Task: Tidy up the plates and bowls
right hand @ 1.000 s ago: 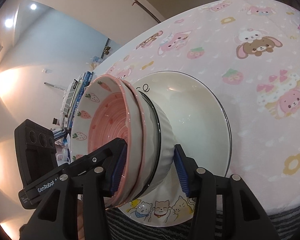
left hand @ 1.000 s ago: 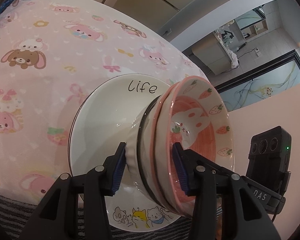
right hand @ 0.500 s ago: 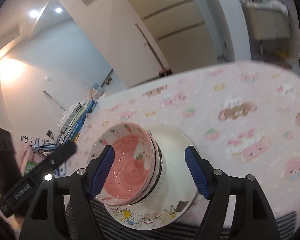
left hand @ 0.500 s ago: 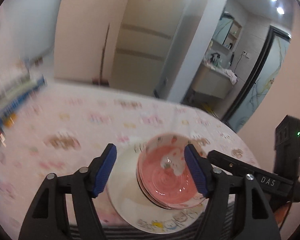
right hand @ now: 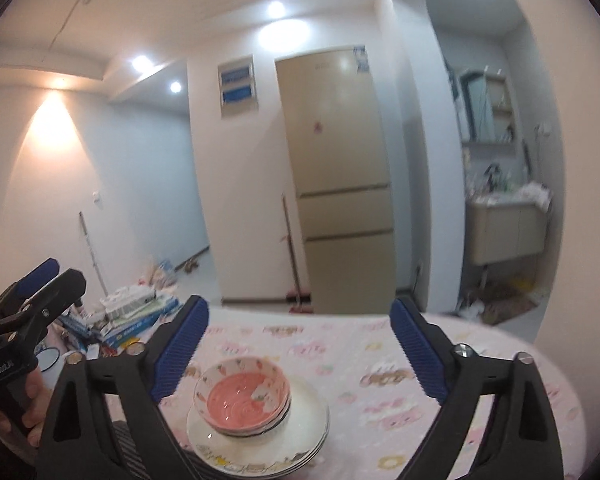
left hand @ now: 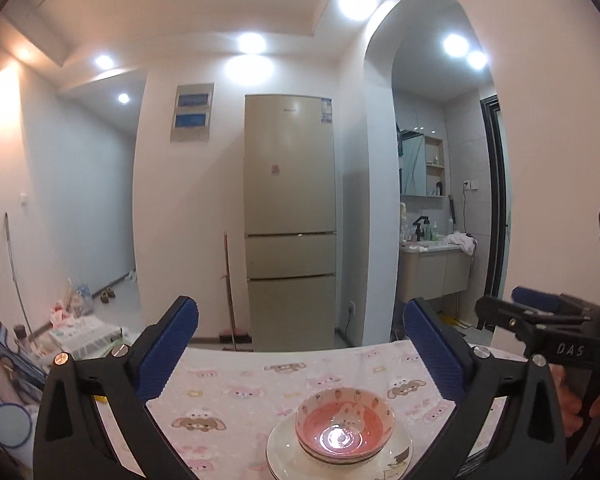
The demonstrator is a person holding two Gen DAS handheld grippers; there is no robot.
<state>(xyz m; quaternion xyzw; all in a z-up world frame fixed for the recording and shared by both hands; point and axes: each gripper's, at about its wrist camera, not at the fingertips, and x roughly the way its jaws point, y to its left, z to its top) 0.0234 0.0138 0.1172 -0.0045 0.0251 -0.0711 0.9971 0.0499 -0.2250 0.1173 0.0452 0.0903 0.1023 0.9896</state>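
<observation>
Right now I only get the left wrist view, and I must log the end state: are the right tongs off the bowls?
Observer: Yes. The right tongs are open, with nothing between their pads, held clear of the pink bowl.
Operator: Is that bowl alone on the plate?
Observer: No. A dark-rimmed bowl shows nested under it, and both sit on the white plate.

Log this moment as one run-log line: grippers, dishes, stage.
left gripper: open, empty | right gripper: open, empty | pink bowl: stacked on white plate | tablecloth: dishes resting | stage: stack set down
</observation>
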